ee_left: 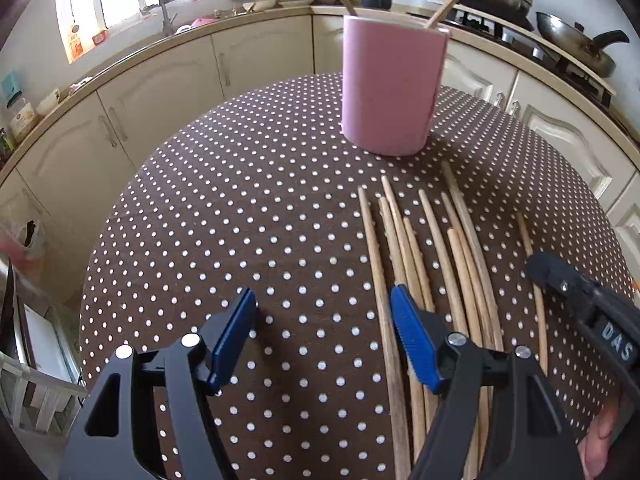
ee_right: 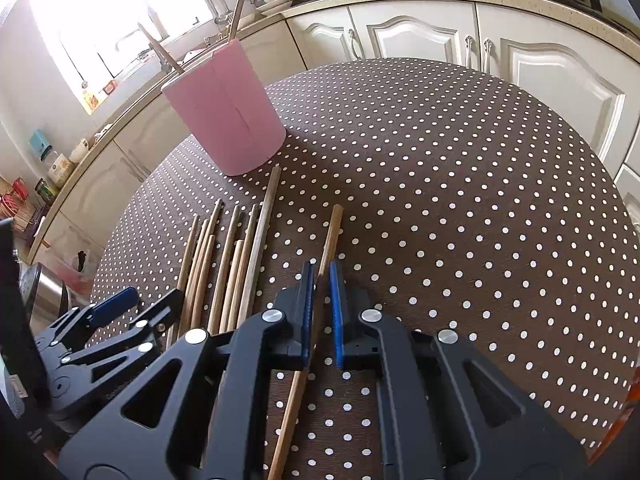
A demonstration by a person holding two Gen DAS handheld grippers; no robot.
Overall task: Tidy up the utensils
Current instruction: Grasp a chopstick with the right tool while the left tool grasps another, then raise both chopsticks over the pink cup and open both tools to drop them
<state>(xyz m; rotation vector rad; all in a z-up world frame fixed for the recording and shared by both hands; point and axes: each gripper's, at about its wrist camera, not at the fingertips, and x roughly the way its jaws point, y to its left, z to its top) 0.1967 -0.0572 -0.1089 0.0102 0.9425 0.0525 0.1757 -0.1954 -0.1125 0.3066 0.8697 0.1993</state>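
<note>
A pink cup (ee_left: pixel 394 88) (ee_right: pixel 228 112) stands on the dotted table with two wooden chopsticks leaning in it. Several more chopsticks (ee_left: pixel 424 248) (ee_right: pixel 228 264) lie side by side in front of it. My left gripper (ee_left: pixel 324 332) (ee_right: pixel 148 300) is open over the pile's left edge, its right finger above the sticks and its pads pressing on nothing. My right gripper (ee_right: pixel 320 308) (ee_left: pixel 548 270) is shut on a single chopstick (ee_right: pixel 334 232) (ee_left: pixel 528 240) that lies apart to the right of the pile, still low at the tablecloth.
The round table (ee_right: pixel 460 200) has a brown cloth with white dots. Cream kitchen cabinets (ee_right: pixel 420 36) curve around behind it. A stove with pots and a wok (ee_left: pixel 576 40) is at the back right, a sink (ee_left: pixel 160 12) at the back left.
</note>
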